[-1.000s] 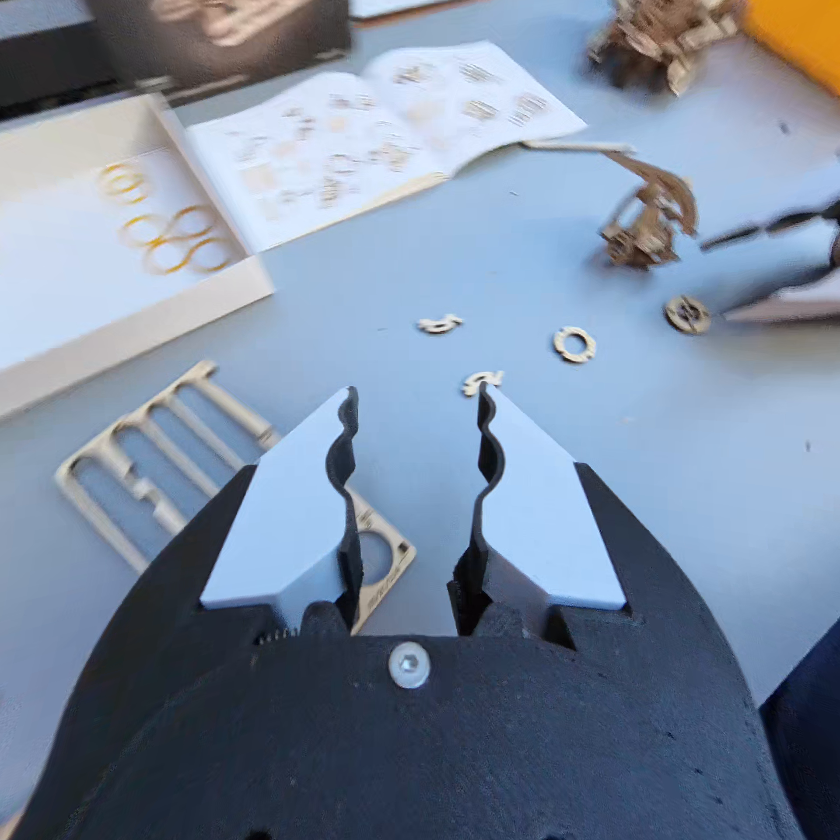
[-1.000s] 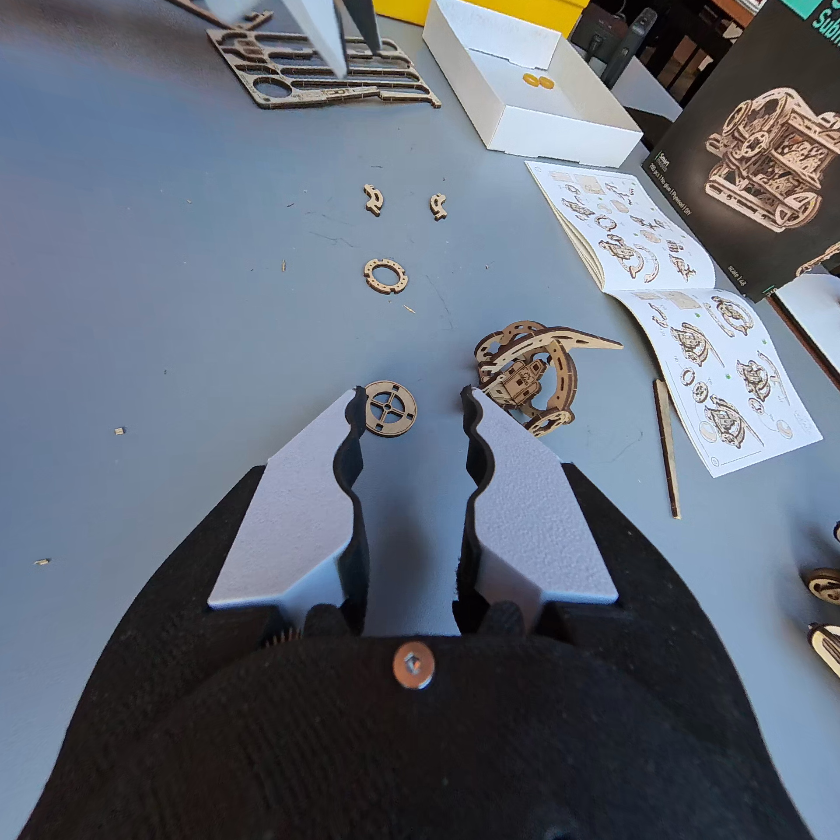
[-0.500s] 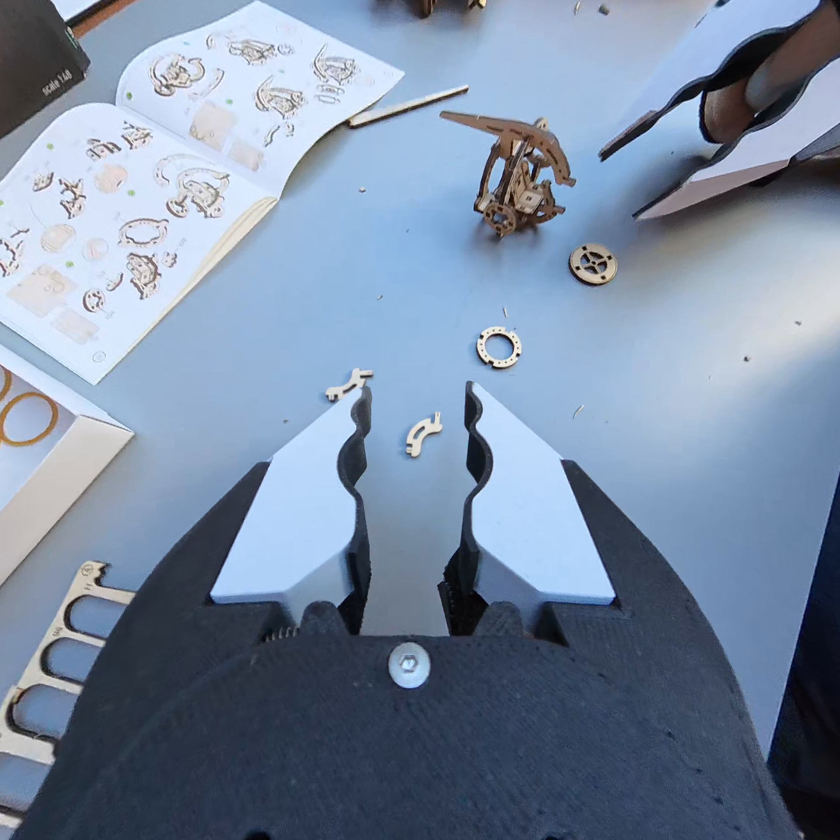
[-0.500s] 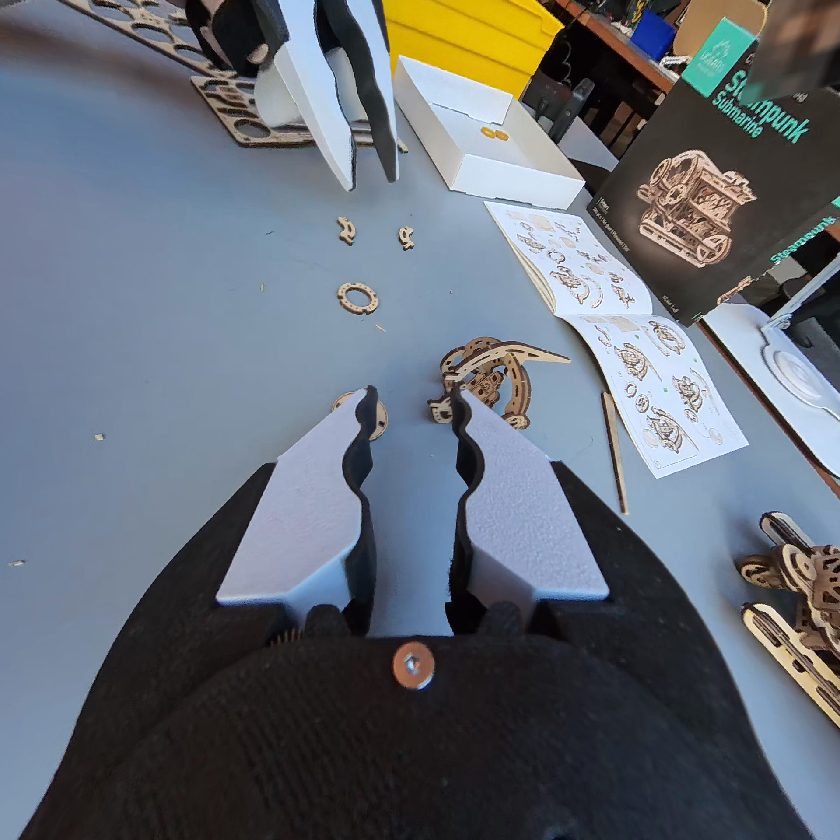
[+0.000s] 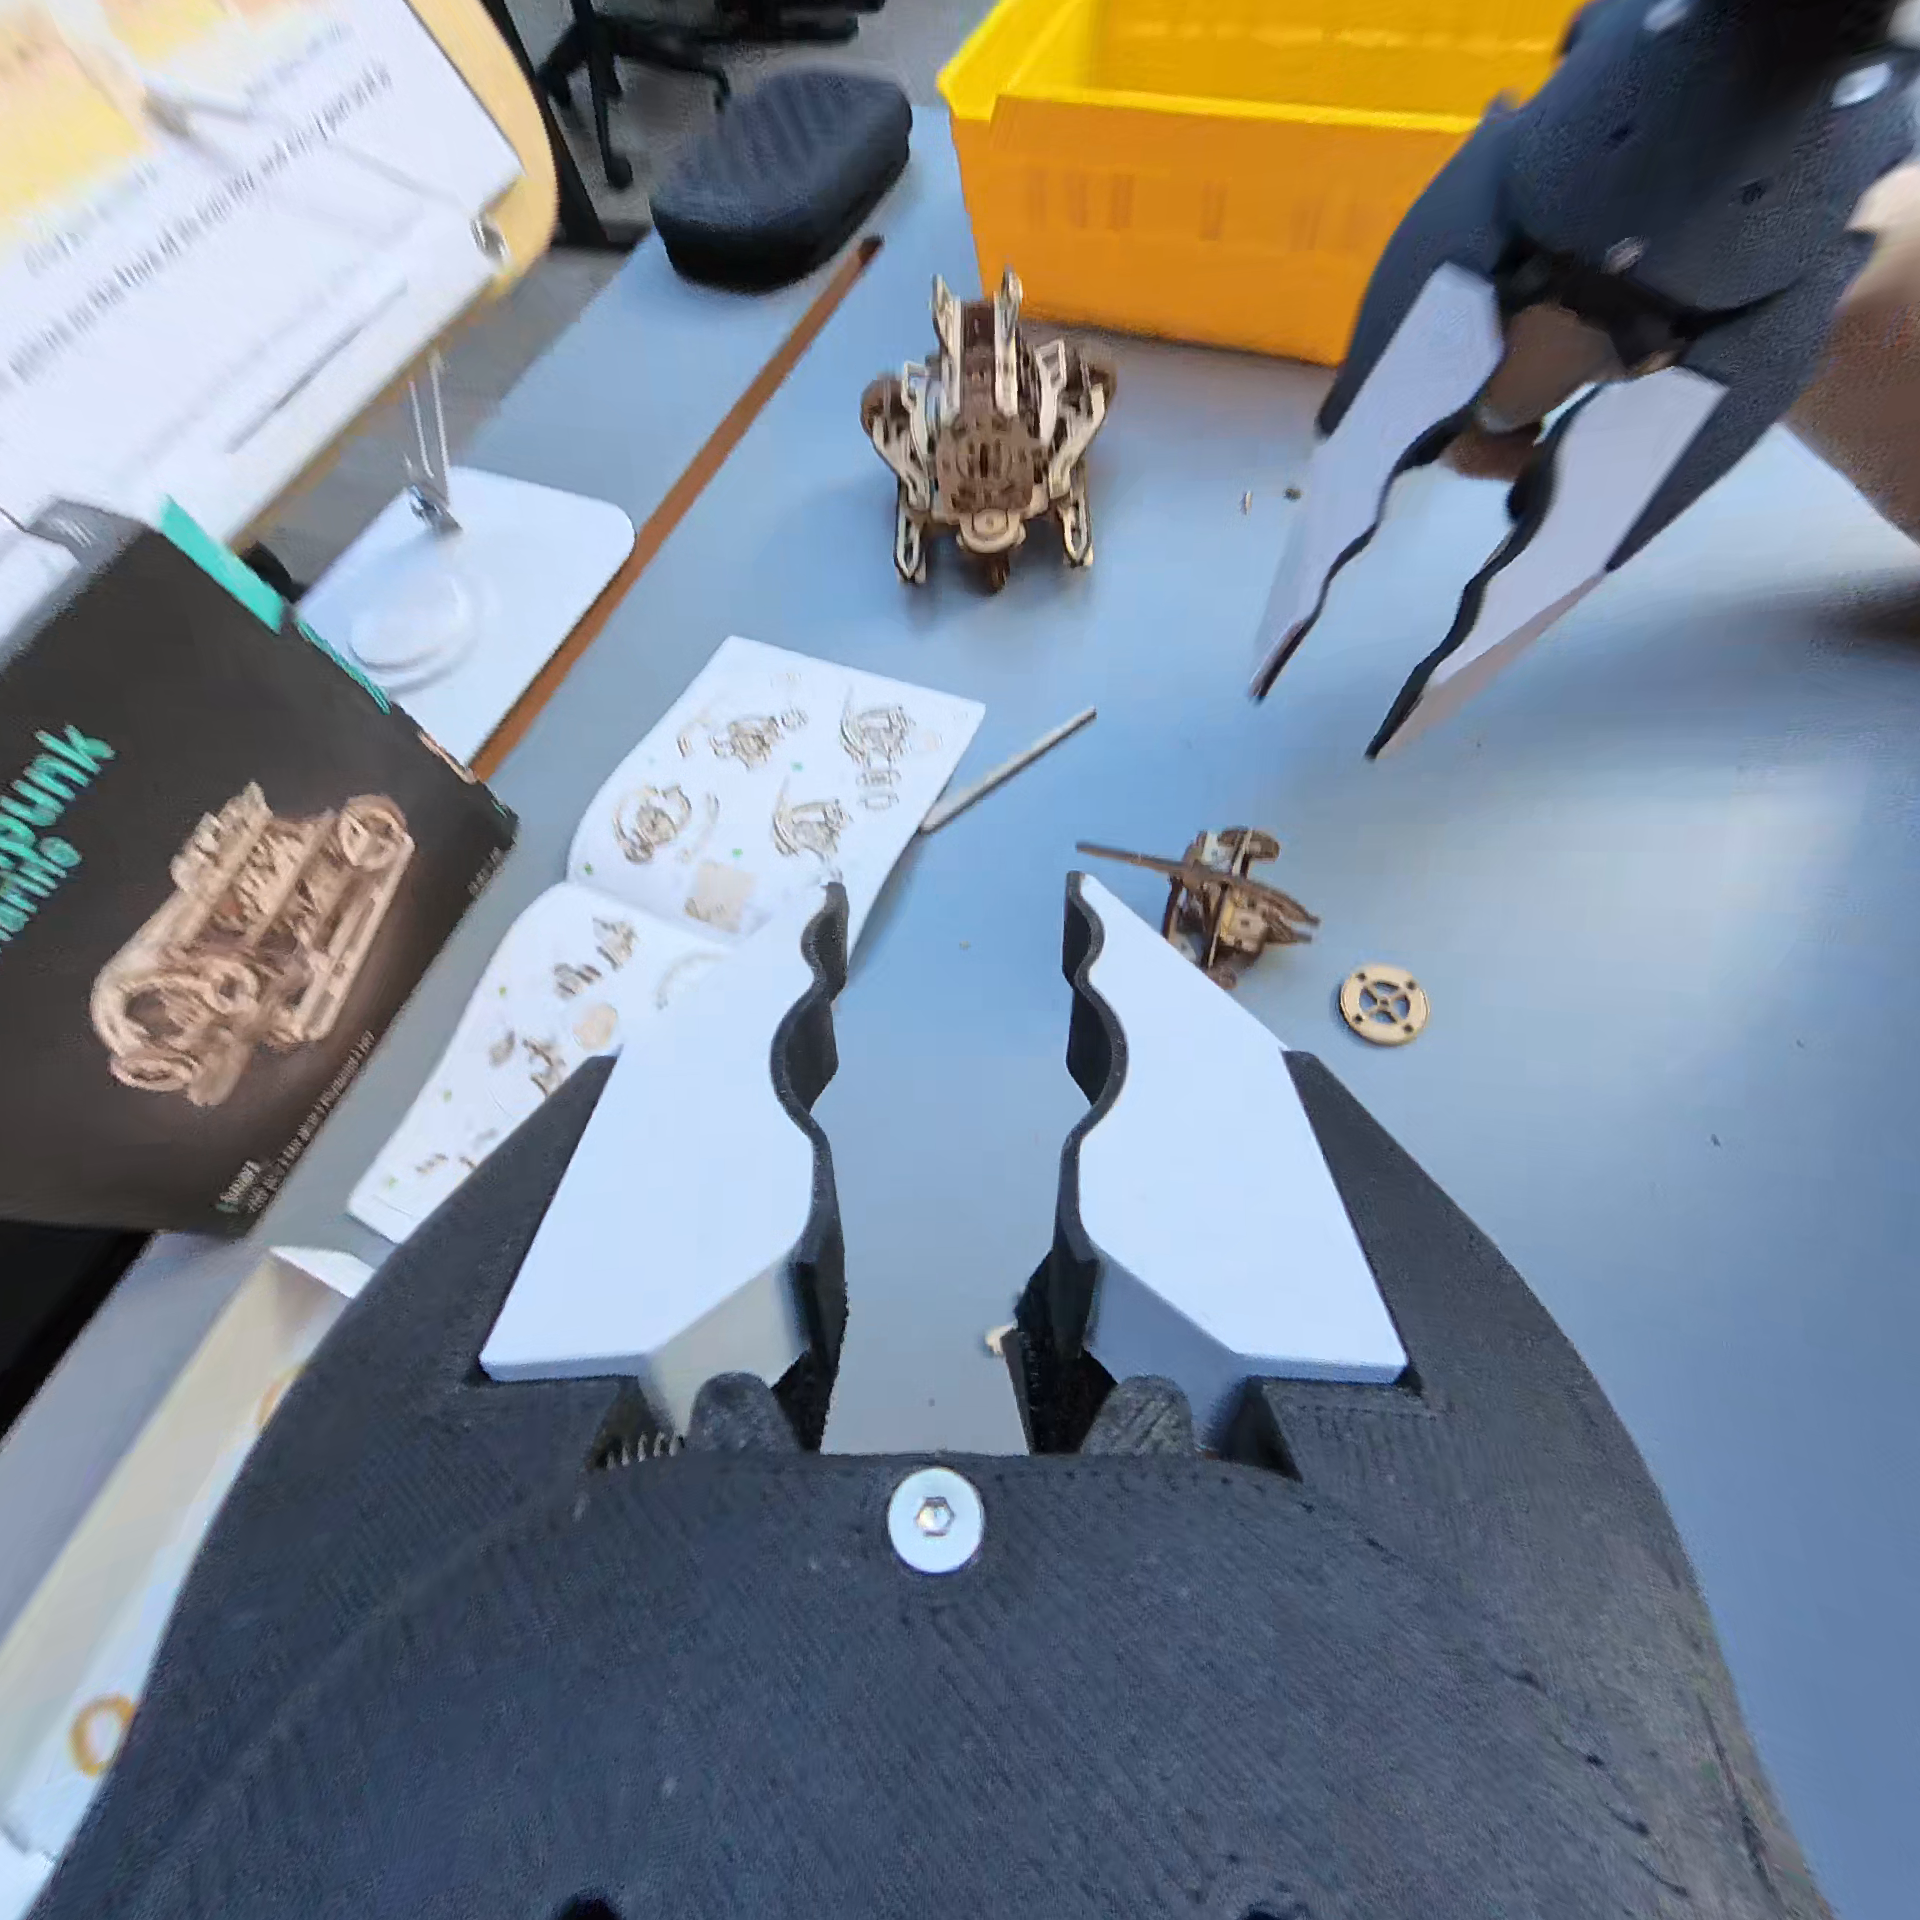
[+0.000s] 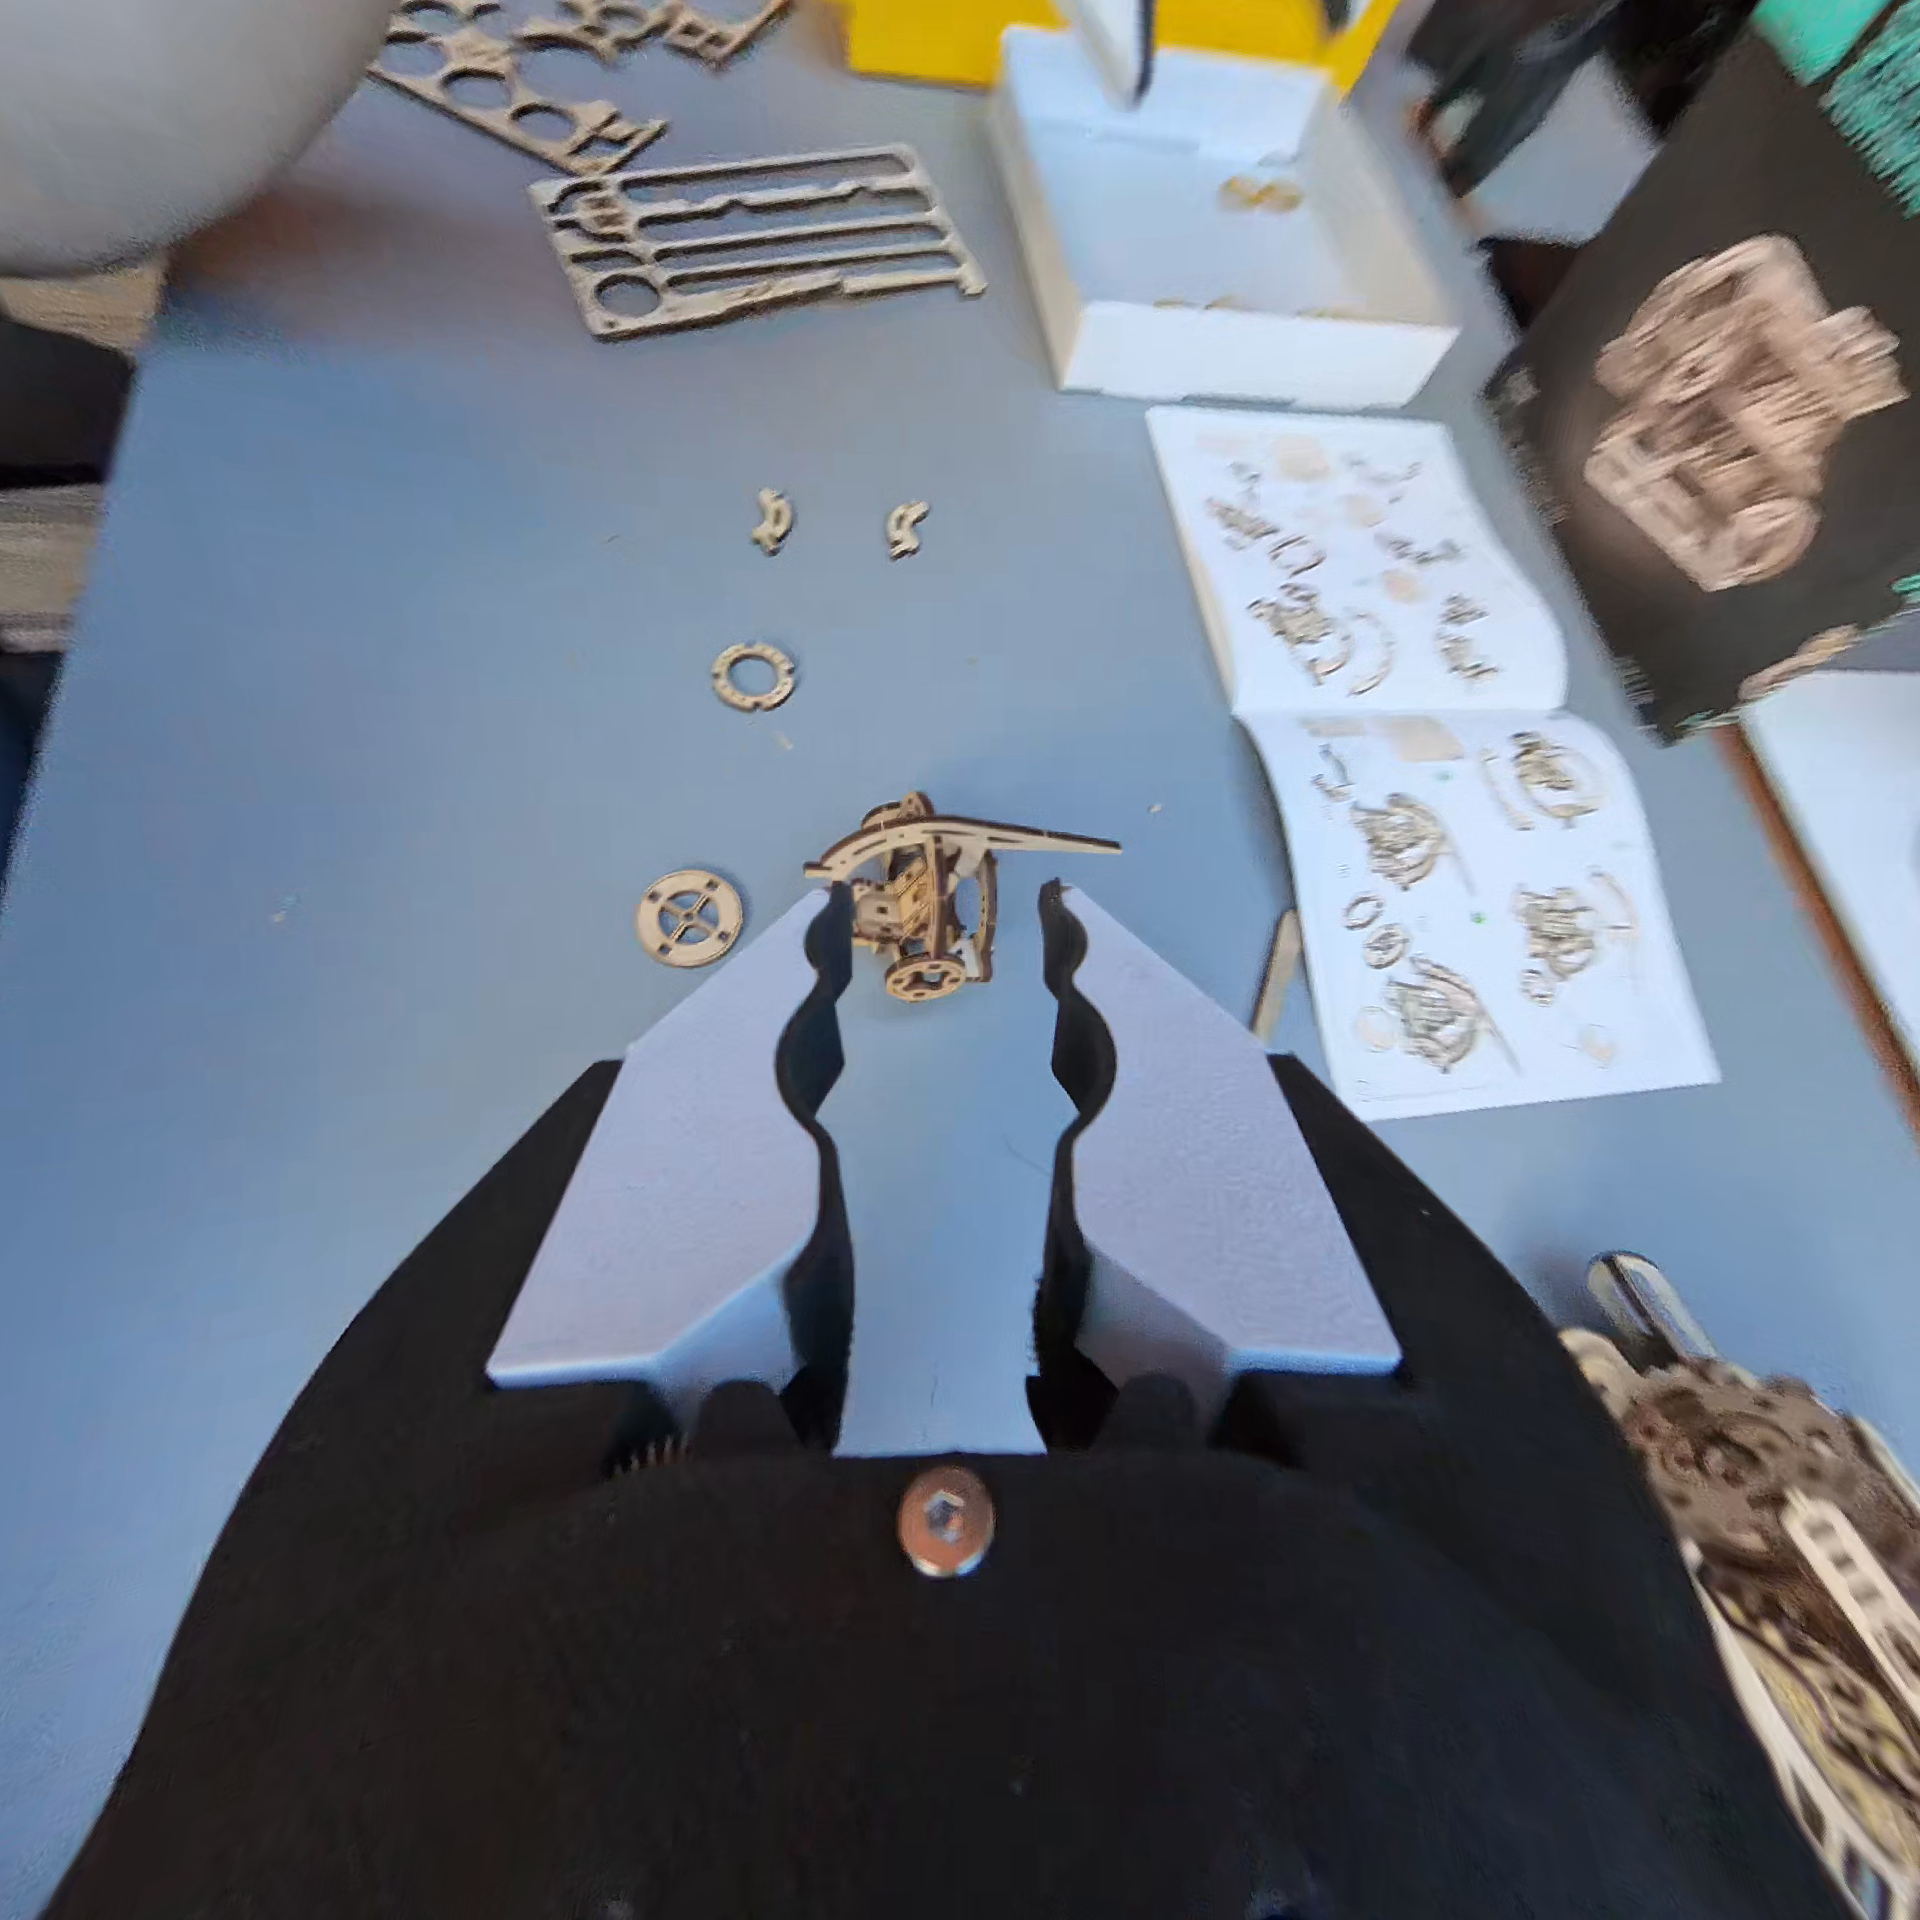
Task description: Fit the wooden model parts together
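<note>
A small wooden sub-assembly [image 6: 914, 914] with a long curved arm stands on the grey table, just beyond and between the tips of my right gripper [image 6: 940, 904], which is open and empty. A flat spoked wheel [image 6: 689, 918] lies left of it. A toothed ring [image 6: 754, 675] and two small curved pieces [image 6: 771, 520] lie farther off. My left gripper [image 5: 956, 904] is open and empty above the table. The sub-assembly [image 5: 1226, 914] and the wheel [image 5: 1384, 1004] are to its right. The right gripper [image 5: 1325, 717] hangs at upper right in the left wrist view.
A larger built wooden model [image 5: 982, 436] stands before a yellow bin [image 5: 1195, 156]. An open booklet [image 6: 1434, 748], a black box [image 6: 1745, 416], a white box [image 6: 1216, 239], punched-out parts sheets [image 6: 758, 244] and a thin wooden stick [image 6: 1276, 971] lie around. The grippers' ends are close to 15 centimetres from one another. My right gripper is the nearer one to the flat spoked wheel [image 6: 689, 918]: about 10 centimetres, against 20 centimetres. My left wrist view [image 5: 1379, 990] looks at it from another angle.
My left gripper has lifted and swung away from the small curved pieces, and looks across the table. My right gripper has shifted right, so the sub-assembly sits between its tips, jaws slightly wider.
</note>
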Available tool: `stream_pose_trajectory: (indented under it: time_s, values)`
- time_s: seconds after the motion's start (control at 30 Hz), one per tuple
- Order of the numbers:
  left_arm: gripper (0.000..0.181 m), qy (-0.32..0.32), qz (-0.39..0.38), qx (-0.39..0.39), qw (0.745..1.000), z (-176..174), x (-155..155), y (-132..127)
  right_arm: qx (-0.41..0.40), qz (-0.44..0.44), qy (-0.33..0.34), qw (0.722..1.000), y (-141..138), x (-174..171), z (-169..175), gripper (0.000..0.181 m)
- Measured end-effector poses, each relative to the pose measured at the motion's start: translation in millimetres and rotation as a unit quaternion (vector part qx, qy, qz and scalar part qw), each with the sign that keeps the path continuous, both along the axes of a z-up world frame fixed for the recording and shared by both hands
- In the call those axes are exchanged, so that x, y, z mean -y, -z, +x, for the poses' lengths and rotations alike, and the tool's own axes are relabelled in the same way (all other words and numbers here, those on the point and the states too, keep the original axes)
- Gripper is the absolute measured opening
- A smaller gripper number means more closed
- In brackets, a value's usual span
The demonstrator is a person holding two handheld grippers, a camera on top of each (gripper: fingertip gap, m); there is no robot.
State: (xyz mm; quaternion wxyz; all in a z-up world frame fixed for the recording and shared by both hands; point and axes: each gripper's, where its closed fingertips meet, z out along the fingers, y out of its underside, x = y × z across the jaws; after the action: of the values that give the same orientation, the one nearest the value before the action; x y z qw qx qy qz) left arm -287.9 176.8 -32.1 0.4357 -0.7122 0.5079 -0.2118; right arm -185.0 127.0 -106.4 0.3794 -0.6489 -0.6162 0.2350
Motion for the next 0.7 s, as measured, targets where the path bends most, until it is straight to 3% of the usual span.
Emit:
stream_pose_trajectory:
  time_s: [0.03, 0.1, 0.2, 0.37, 0.5, 0.7]
  values:
    - [0.040, 0.006, 0.011, 0.009, 1.000, 3.7, -1.3, -11.4, 0.010, -0.045, -0.019, 0.999, 3.6, -4.3, -0.8, 0.041]
    - [0.040, 0.012, 0.031, 0.033, 0.999, 8.5, -3.6, -30.0, -0.006, -0.118, -0.028, 0.993, 11.2, -19.0, -6.0, 0.051]
    - [0.039, 0.019, 0.041, 0.045, 0.998, 7.2, -1.7, -38.1, -0.060, -0.199, -0.034, 0.978, 24.0, -21.3, -17.2, 0.047]
    - [0.040, -0.008, 0.053, 0.014, 0.998, -16.4, -8.8, -36.4, -0.089, -0.158, -0.027, 0.983, 33.3, -23.5, -17.5, 0.043]
    - [0.039, -0.012, 0.060, 0.028, 0.998, -20.4, -7.7, -44.4, -0.119, -0.244, -0.029, 0.962, 30.6, -18.7, -22.4, 0.048]
    - [0.038, -0.007, 0.076, 0.037, 0.996, -17.0, -3.5, -54.2, -0.097, -0.284, -0.026, 0.954, 49.5, -14.0, -28.3, 0.043]
